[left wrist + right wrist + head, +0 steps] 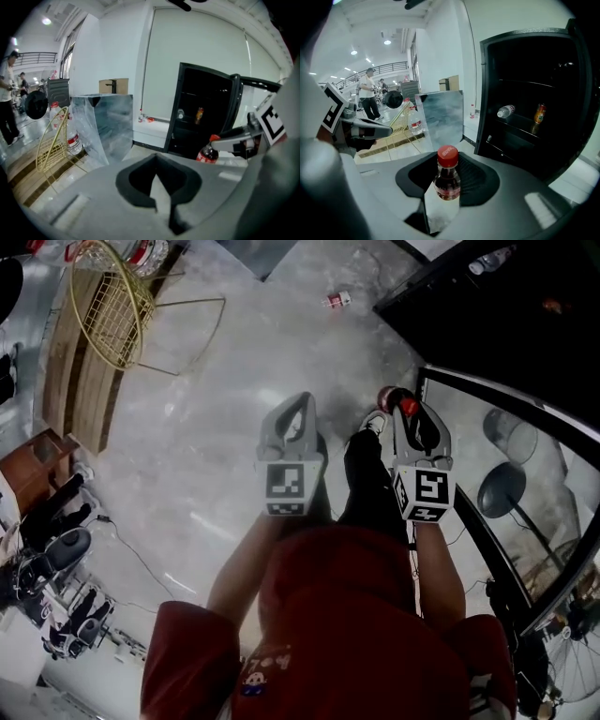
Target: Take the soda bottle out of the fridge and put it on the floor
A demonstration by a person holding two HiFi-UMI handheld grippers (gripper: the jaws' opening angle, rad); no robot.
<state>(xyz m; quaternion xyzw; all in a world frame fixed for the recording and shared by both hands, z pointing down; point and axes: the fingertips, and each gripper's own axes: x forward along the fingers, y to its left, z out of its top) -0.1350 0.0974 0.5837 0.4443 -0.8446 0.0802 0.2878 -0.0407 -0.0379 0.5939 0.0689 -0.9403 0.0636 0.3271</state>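
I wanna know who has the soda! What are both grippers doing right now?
Left gripper: closed, empty.
Right gripper: closed on the soda bottle.

Round ceiling lights [387, 42] high up light the hall well, and the white wall [197, 61] glares almost blank. The pale floor [216, 427] is glossy, throwing back smeary highlights and only faint shadows. The open fridge [534, 93] is a black hole, its shelves barely showing. Its glass door [525, 493] carries murky reflections. Both gripper views bend straight lines hard and go black at the corners, and whatever sits close to the lens is soft. The soda bottle [448, 173] is fairly sharp, its red cap lit from above. The head view is dimmer and grainier.
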